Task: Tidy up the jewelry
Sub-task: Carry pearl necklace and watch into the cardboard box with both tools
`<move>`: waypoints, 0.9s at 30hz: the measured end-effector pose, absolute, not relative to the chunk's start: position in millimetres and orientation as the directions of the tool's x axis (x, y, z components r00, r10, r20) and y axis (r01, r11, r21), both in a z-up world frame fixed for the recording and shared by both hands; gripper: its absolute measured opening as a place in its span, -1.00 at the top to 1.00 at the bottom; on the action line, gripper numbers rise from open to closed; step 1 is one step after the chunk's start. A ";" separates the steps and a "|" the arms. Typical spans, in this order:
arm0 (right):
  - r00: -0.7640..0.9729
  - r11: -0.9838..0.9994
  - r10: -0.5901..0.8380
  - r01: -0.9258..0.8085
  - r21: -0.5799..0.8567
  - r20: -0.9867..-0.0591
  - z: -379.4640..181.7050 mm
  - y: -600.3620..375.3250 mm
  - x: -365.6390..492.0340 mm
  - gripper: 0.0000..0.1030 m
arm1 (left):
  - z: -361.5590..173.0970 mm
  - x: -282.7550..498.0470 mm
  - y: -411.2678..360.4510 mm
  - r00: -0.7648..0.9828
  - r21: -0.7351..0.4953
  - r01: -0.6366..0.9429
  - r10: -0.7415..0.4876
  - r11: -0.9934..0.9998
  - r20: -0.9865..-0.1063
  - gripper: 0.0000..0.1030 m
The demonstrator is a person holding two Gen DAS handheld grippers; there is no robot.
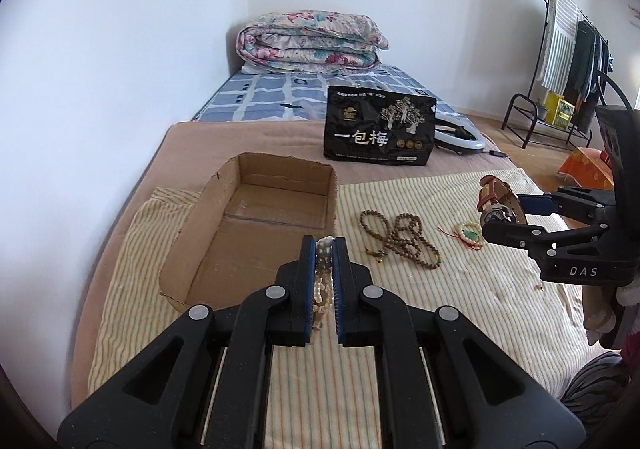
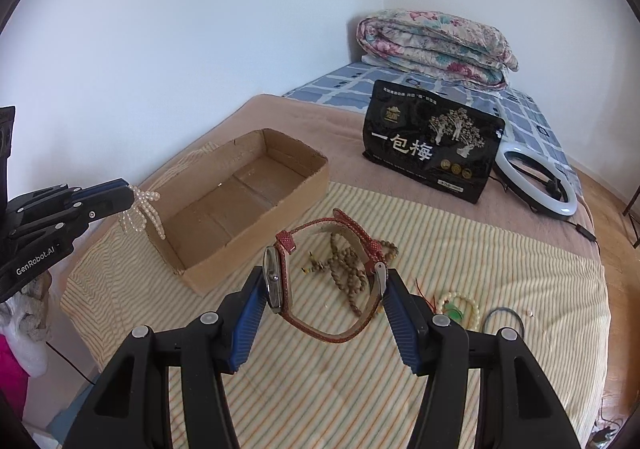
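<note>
Left wrist view: left gripper (image 1: 324,249) pinched narrow on pearls (image 1: 322,281), hanging over box (image 1: 256,225) near edge. Box bare inside. Right gripper (image 1: 505,218) at 3 o'clock carries watch (image 1: 496,201). Beads (image 1: 400,235) on cloth (image 1: 460,289), right of box.

Right wrist view: right gripper (image 2: 326,299) half-wide, pads clamp watch (image 2: 320,281) by case and strap. Box (image 2: 244,201) at 11 o'clock. Pearls (image 2: 142,213) dangle at 9 o'clock from left gripper (image 2: 130,195).

Step, judged: carry to box. Next: position both over box, release.
</note>
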State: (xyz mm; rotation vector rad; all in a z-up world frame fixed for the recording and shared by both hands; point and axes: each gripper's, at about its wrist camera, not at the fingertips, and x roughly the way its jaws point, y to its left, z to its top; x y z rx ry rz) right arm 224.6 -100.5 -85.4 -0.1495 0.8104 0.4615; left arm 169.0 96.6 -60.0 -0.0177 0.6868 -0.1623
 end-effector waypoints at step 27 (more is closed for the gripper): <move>0.545 0.840 0.412 -0.537 0.074 -0.730 -106.7 18.3 305.5 -0.16 | -86.5 219.3 162.5 0.754 -0.047 0.037 -0.059 0.998 -0.654 0.87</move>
